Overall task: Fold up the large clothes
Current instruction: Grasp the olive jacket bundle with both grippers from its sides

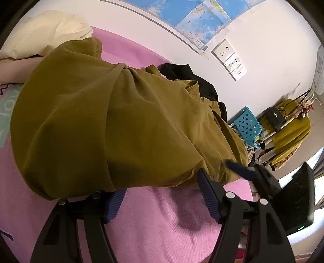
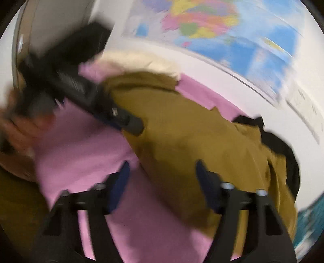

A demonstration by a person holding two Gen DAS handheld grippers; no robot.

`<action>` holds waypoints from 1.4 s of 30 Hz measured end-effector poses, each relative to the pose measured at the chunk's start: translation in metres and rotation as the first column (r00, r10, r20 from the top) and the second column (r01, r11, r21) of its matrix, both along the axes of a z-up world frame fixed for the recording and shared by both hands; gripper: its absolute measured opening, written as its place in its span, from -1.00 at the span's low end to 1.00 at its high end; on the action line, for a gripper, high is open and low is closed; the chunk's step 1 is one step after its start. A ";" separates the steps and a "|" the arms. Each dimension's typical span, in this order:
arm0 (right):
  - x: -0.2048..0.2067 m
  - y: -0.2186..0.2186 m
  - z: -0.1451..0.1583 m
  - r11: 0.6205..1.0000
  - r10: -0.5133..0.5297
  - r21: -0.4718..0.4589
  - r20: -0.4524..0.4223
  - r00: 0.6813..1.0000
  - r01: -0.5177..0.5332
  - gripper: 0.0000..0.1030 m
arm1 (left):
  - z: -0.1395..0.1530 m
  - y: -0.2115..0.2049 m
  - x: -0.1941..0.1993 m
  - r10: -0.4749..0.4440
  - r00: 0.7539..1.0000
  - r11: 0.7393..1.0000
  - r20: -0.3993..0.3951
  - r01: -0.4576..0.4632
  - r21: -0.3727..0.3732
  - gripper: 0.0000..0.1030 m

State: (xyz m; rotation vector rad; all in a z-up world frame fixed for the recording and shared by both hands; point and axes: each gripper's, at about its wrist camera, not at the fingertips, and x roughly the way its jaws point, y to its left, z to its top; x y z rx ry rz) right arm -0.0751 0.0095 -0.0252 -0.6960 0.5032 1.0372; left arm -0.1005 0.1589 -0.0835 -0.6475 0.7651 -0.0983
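A large mustard-brown garment (image 1: 113,113) lies spread on a pink bed sheet (image 1: 162,218). My left gripper (image 1: 161,182) is at its near hem, jaws wide apart. The hem drapes over the left fingertip, and bare sheet shows between the fingers. At the garment's right edge the blue tip of my right gripper (image 1: 241,169) touches the cloth. The right wrist view is blurred. In it my right gripper (image 2: 163,163) stands open, one finger over the sheet (image 2: 85,153) and one over the garment (image 2: 192,131). My left gripper (image 2: 129,123) rests on the garment's far edge, held by a hand (image 2: 18,125).
A cream pillow (image 1: 46,30) lies at the head of the bed. A black garment (image 1: 182,72) is bunched behind the mustard one, against the wall. The wall has a map (image 1: 192,16) and sockets (image 1: 228,58). A blue perforated basket (image 1: 249,125) and a clothes rack (image 1: 287,125) stand beyond the bed.
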 end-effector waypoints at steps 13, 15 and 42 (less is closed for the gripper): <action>0.043 -0.015 0.025 0.952 -0.135 0.237 -0.253 0.958 0.196 -0.68 | -0.006 -0.006 0.010 -0.044 0.999 0.995 0.007 0.044 -0.088 0.65; 0.040 -0.014 0.028 0.952 -0.129 0.241 -0.240 0.962 0.188 -0.68 | -0.014 -0.007 0.018 -0.064 0.997 0.991 -0.039 0.059 -0.121 0.68; 0.082 -0.205 -0.038 0.623 -0.214 0.205 -0.883 0.417 0.755 0.40 | 0.006 0.034 0.033 0.076 0.997 0.991 -0.019 -0.074 0.109 -0.11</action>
